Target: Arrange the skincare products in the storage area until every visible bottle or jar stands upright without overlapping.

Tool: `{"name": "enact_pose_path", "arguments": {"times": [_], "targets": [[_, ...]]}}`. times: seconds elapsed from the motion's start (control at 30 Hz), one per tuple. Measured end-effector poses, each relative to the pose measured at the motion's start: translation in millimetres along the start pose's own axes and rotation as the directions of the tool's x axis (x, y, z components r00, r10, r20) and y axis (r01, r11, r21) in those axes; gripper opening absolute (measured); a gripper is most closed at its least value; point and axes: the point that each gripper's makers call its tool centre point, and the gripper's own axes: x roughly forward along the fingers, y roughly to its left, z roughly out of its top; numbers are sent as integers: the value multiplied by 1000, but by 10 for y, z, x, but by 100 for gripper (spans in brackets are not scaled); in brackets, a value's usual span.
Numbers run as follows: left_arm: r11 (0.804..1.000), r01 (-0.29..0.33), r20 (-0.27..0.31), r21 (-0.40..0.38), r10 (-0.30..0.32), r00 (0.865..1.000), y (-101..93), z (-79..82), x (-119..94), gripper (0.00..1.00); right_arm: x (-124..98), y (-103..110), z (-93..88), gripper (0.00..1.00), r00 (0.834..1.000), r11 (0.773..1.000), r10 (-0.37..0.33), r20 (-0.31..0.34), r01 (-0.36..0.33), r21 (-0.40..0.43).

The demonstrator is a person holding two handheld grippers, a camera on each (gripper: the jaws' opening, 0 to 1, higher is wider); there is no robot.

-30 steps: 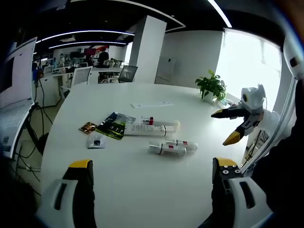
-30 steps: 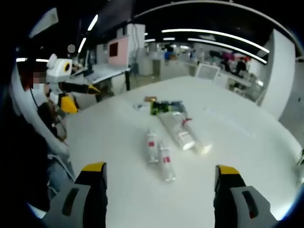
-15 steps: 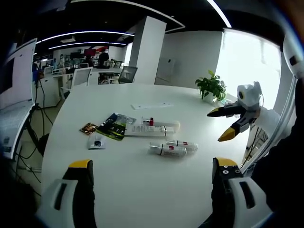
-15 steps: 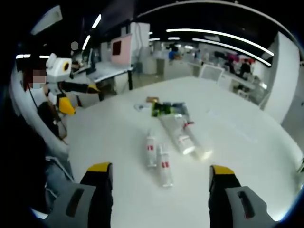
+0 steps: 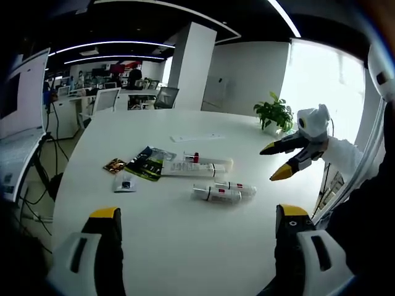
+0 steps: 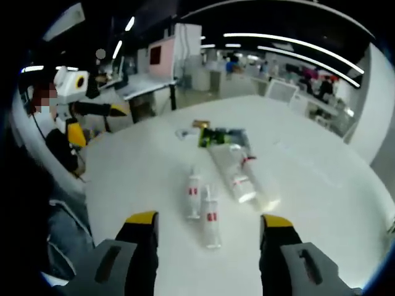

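On the white surface [image 5: 185, 246], 2 small tubes [image 6: 202, 206] and 2 larger tubes [image 6: 244, 176] lie flat beside sachets [image 5: 145, 163]. Right gripper [image 6: 207, 237] and left gripper [image 5: 197, 225], jaws wide, holding nothing, hover apart, none yet upright.

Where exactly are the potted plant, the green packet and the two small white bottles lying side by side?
potted plant [image 5: 275, 111]: left gripper view, on its leaves.
green packet [image 5: 147, 163]: left gripper view, on its middle.
two small white bottles [image 6: 202, 209]: right gripper view, between their red labels.
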Motion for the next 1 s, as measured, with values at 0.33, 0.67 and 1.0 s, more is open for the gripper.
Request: {"name": "enact_pose_path", "arguments": {"times": [0.33,0.67,1.0], "targets": [[1000,2,-6,-5,-2,1000,10,-37,-8,98,208,-274,69,48,1000,999,-11,-28,10,-51],[1000,0,-1,-23,0,1000,3,-49,-24,97,308,-500,146,44,998,996,-10,-61,5,-91],[999,-11,2,-38,11,1000,7,-54,-18,97,381,-705,184,44,992,991,28,-124,-44,-129]]}}
